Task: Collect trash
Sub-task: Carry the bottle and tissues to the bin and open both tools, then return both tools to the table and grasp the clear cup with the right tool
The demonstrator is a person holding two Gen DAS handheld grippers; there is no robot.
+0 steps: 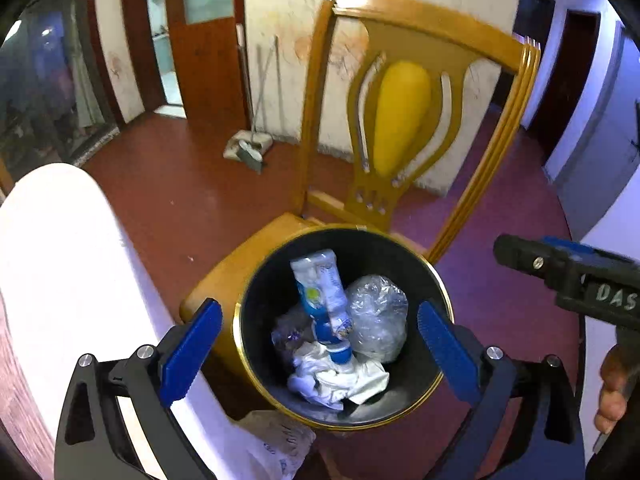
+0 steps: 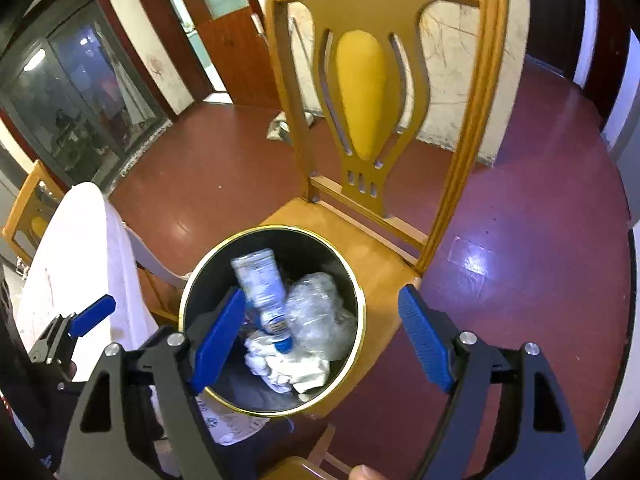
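A black bin with a gold rim (image 1: 442, 280) (image 2: 361, 300) stands on a wooden chair's seat. Inside lie a blue-and-white bottle (image 1: 320, 288), cap down, a crumpled clear plastic bag (image 1: 376, 312) and white crumpled paper (image 1: 340, 380). My left gripper (image 1: 318, 306) hangs open over the bin's mouth, nothing between its blue pads. My right gripper (image 2: 320, 294) is also open and empty, over the bin's right half. In the right wrist view the bottle (image 2: 262, 284) is blurred, beside the plastic (image 2: 316, 312) and paper (image 2: 288, 368).
The chair's tall back (image 1: 404, 120) (image 2: 360, 92) rises behind the bin. A table with a white cloth (image 1: 60, 280) (image 2: 76, 248) is at the left. A printed plastic bag (image 1: 280, 444) lies by the bin's near side. A dustpan (image 1: 248, 148) rests against the wall. A hand (image 1: 612, 392) shows at the right.
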